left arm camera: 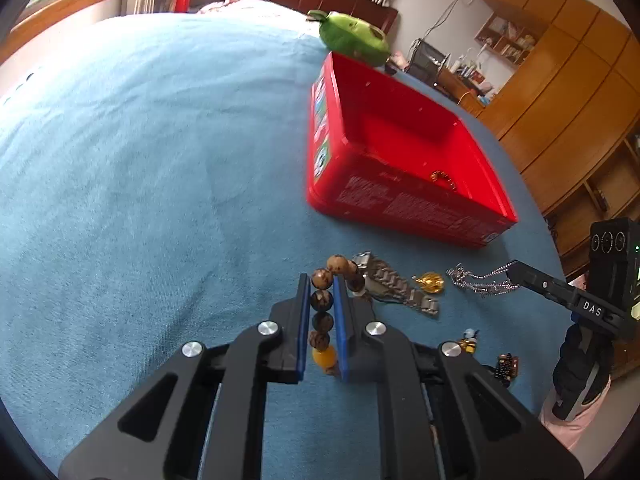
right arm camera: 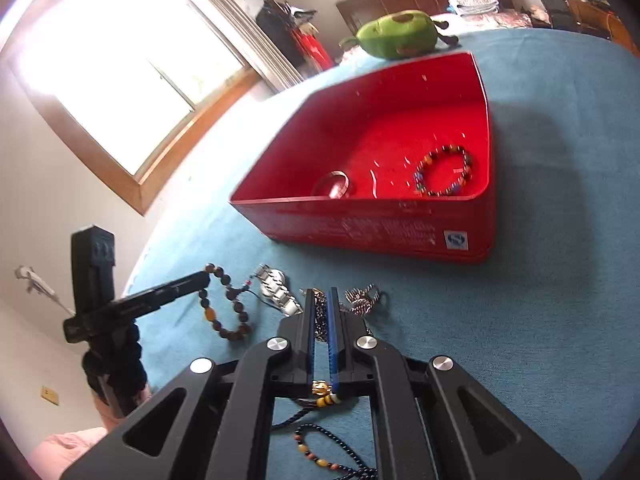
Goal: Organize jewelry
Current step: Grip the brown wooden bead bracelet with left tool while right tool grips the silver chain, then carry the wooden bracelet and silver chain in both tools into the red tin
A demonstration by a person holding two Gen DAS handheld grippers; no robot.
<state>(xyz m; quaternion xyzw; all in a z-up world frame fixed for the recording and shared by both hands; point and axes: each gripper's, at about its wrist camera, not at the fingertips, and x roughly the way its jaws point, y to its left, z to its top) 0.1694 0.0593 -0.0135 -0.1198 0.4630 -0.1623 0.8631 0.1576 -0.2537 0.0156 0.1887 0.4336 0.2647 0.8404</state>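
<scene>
Left gripper (left arm camera: 322, 284) has its jaws clamped on a brown wooden bead bracelet (left arm camera: 323, 312) over the blue bed cover (left arm camera: 140, 180). Right gripper (right arm camera: 320, 300) has its jaws closed on a silver chain necklace (right arm camera: 362, 300), which trails onto the cover beside a metal watch (right arm camera: 276, 286). The red box (right arm camera: 360, 224) sits just beyond the loose pile, with a colourful bead bracelet (right arm camera: 444, 170) and a ring (right arm camera: 334, 186) already inside; a green plush toy (right arm camera: 396, 34) lies behind it.
</scene>
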